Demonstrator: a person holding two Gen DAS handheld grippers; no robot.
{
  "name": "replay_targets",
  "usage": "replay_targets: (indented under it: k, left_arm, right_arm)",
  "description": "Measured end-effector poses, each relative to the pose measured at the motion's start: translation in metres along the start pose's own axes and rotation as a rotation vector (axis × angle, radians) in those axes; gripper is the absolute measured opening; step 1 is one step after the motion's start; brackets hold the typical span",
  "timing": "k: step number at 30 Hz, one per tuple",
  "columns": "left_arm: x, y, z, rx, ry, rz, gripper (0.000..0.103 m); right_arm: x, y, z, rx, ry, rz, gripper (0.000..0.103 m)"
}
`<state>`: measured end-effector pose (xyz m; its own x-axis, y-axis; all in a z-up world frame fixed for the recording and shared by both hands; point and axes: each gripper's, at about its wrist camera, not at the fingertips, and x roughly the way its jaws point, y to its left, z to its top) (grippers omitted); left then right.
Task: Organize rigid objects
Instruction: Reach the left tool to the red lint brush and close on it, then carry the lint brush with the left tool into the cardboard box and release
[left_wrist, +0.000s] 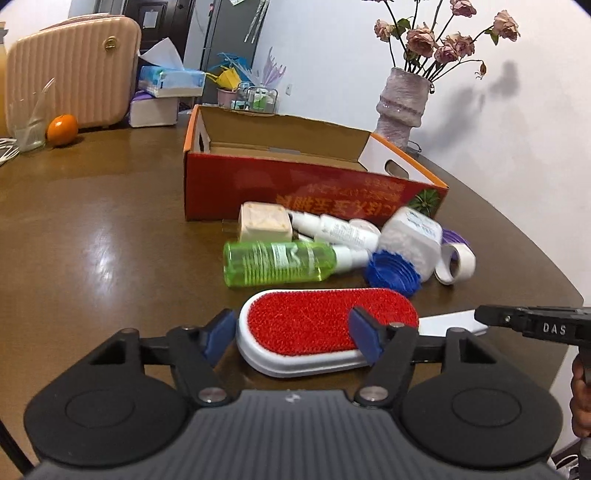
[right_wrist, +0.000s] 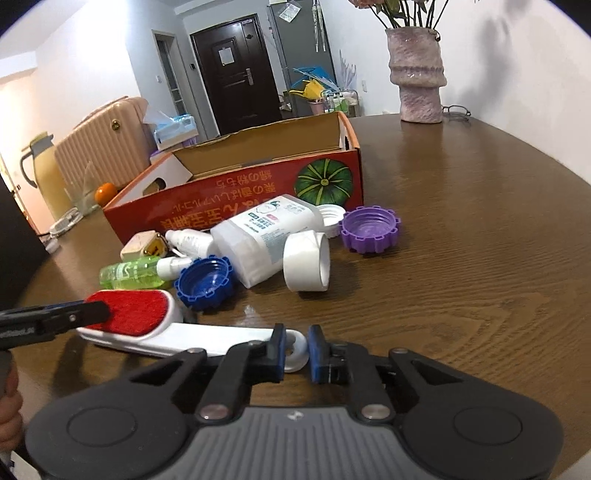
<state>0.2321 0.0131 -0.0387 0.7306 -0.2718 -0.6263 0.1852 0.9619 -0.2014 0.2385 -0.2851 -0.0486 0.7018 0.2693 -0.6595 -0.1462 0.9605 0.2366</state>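
Note:
A white lint brush with a red pad (left_wrist: 314, 325) lies on the brown table (left_wrist: 92, 240). My left gripper (left_wrist: 295, 334) is open, its blue fingers straddling the brush head. In the right wrist view the brush (right_wrist: 147, 325) stretches toward my right gripper (right_wrist: 297, 350), which is shut on the brush's handle ring. Behind lie a green spray bottle (left_wrist: 273, 264), a blue cap (left_wrist: 393, 271), a white bottle (right_wrist: 266, 236), a white tape roll (right_wrist: 308, 266), a purple cap (right_wrist: 369, 229) and a beige plug (left_wrist: 264, 221). An open red cardboard box (left_wrist: 288, 177) stands behind them.
A vase with dried roses (left_wrist: 404, 103) stands at the table's far side, glasses (right_wrist: 456, 110) next to it. An orange (left_wrist: 62, 129), a clear glass (left_wrist: 29, 122), tissue packs (left_wrist: 166, 92) and a pink case (left_wrist: 74, 66) sit at the far left.

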Motion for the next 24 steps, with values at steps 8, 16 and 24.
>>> replay_targets:
  k: [8, 16, 24]
  left_arm:
    - [-0.036, -0.003, -0.028, -0.041, 0.016, -0.016, 0.069]
    - [-0.028, 0.008, -0.024, -0.103, 0.024, -0.018, 0.071]
    - [-0.027, 0.012, -0.028, -0.181, 0.035, -0.071, 0.063]
  right_arm:
    - [-0.025, -0.008, -0.024, 0.047, -0.006, 0.04, 0.015]
    - [-0.03, -0.009, -0.021, 0.059, 0.002, 0.045, 0.016]
    - [-0.026, -0.018, -0.027, 0.124, 0.013, 0.079, 0.016]
